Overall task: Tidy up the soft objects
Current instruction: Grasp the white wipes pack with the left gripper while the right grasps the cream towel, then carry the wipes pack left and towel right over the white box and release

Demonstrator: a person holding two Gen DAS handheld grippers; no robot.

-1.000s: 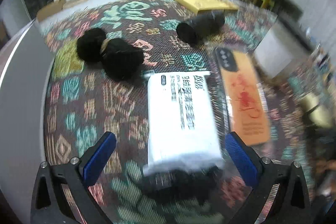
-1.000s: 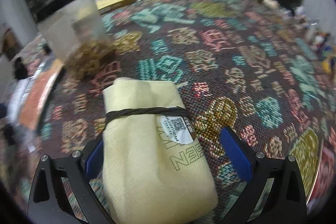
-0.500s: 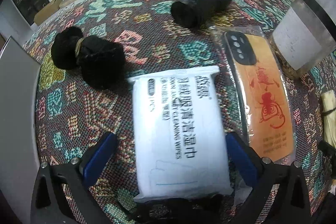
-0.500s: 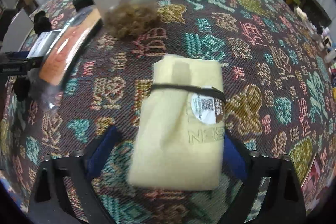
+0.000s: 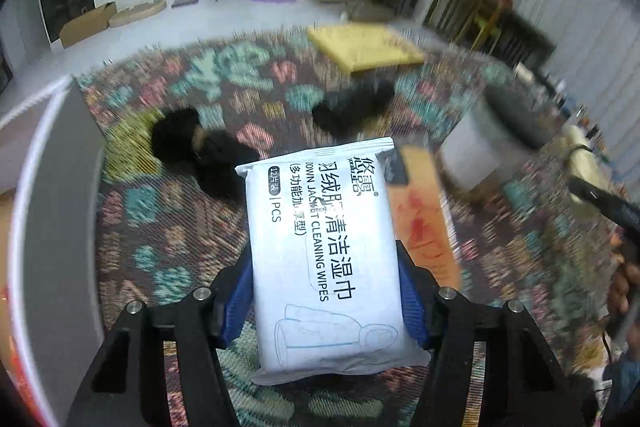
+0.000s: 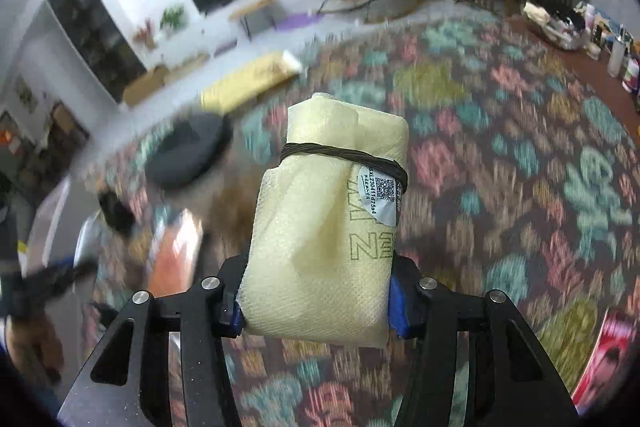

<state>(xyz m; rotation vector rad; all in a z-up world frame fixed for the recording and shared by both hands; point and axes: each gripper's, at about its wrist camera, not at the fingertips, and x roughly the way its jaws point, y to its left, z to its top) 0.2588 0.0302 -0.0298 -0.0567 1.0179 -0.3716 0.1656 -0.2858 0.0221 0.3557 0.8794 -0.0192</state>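
Note:
A white pack of cleaning wipes (image 5: 324, 251) is lifted off the patterned tablecloth (image 5: 168, 235), with the blue pads of my left gripper (image 5: 326, 297) pressing on both its sides while the jaws are still closing. My right gripper (image 6: 316, 301) is closing on a pale yellow folded cloth (image 6: 328, 215) tied with a dark cord, its pads squeezing the lower end, and the cloth hangs above the table. Still on the table lie a black fluffy bundle (image 5: 200, 151) and a black roll (image 5: 352, 105). In the left wrist view the right gripper (image 5: 604, 203) shows at the right edge.
An orange phone case in a clear sleeve (image 5: 424, 223) lies just right of the wipes, with a clear plastic tub (image 5: 468, 151) behind it. A yellow flat package (image 5: 364, 47) sits at the far table edge. A grey laptop lid (image 5: 52, 211) borders the left side. A magazine (image 6: 604, 355) lies at the right.
Both grippers went from wide open around their objects to closed on them, then rose. The wipes pack and the yellow cloth have come up off the tablecloth.

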